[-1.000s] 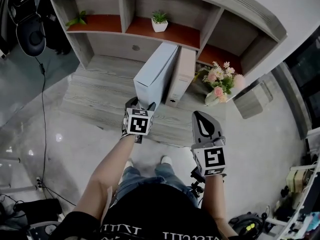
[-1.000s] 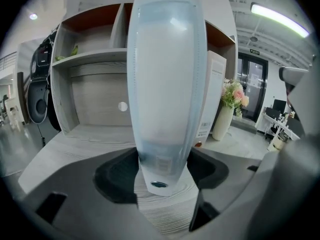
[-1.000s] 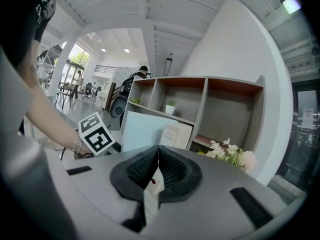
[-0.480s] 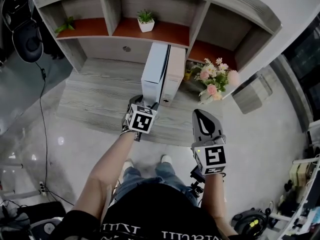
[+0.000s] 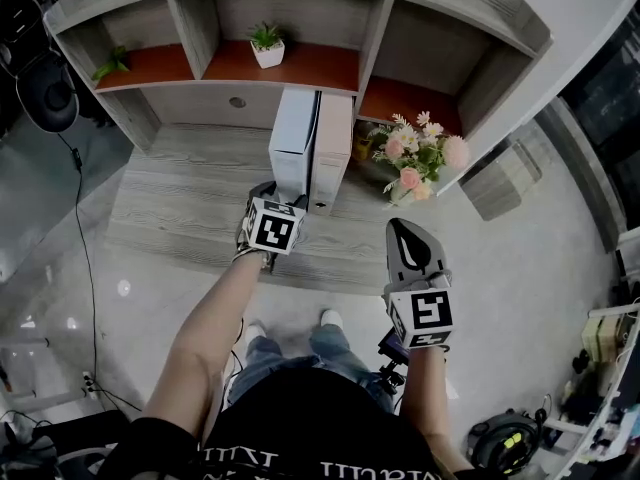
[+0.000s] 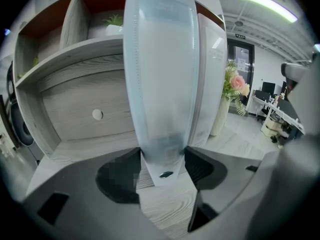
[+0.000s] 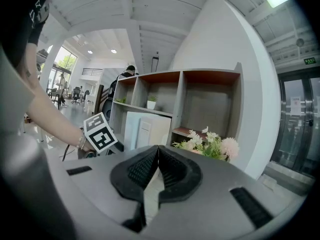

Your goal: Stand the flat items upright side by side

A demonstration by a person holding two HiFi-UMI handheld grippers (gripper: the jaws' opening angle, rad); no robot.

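A pale blue flat box (image 5: 293,146) stands upright on the grey wooden desk (image 5: 180,203), its broad side against a second upright whitish box (image 5: 331,158). My left gripper (image 5: 284,202) holds the blue box's near bottom end. In the left gripper view the blue box (image 6: 162,74) rises between the jaws, both pads press its sides, and the jaws are closing a little; the second box (image 6: 210,79) is just to its right. My right gripper (image 5: 406,233) hovers off the desk's front edge, shut and empty, its pads (image 7: 165,166) touching.
A vase of pink flowers (image 5: 415,163) stands right of the boxes. The shelf unit behind holds a white potted plant (image 5: 266,44) and a small green plant (image 5: 110,63). Bare desk surface lies left of the boxes. A cable runs over the floor at left.
The blue box, leaning left a second ago, now stands upright against the second box. My left gripper stayed on its near end. The right gripper has hardly moved.
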